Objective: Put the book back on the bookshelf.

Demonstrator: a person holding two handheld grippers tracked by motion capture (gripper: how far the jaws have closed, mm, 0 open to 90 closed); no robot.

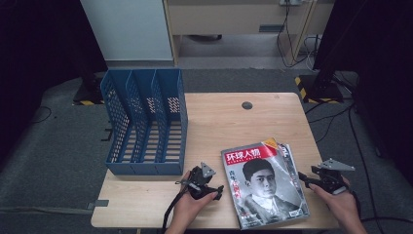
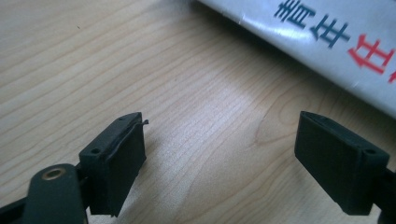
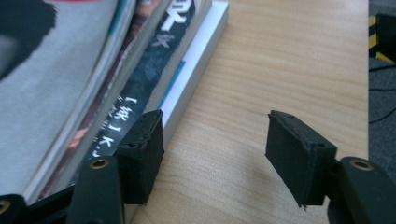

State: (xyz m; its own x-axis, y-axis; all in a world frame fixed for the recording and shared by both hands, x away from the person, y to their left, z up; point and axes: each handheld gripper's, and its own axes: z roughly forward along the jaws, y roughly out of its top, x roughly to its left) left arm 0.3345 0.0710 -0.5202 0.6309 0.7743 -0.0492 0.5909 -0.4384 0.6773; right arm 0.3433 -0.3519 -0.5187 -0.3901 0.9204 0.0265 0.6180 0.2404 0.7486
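Note:
A stack of magazines (image 1: 265, 184) lies on the wooden table (image 1: 219, 126) at the front right, its top cover showing a portrait and a red title band. My left gripper (image 1: 216, 192) rests on the table just left of the stack, open, with bare wood between its jaws (image 2: 219, 158); the top magazine's edge (image 2: 327, 42) lies beyond them. My right gripper (image 1: 304, 179) sits at the stack's right side, open (image 3: 215, 154). Its left jaw is against the edges of the magazines (image 3: 140, 79).
A blue perforated file rack (image 1: 146, 122) with three slots stands at the table's left. A dark round cable hole (image 1: 247, 105) sits near the far edge. Floor cables and a stand (image 1: 321, 83) lie beyond the table on the right.

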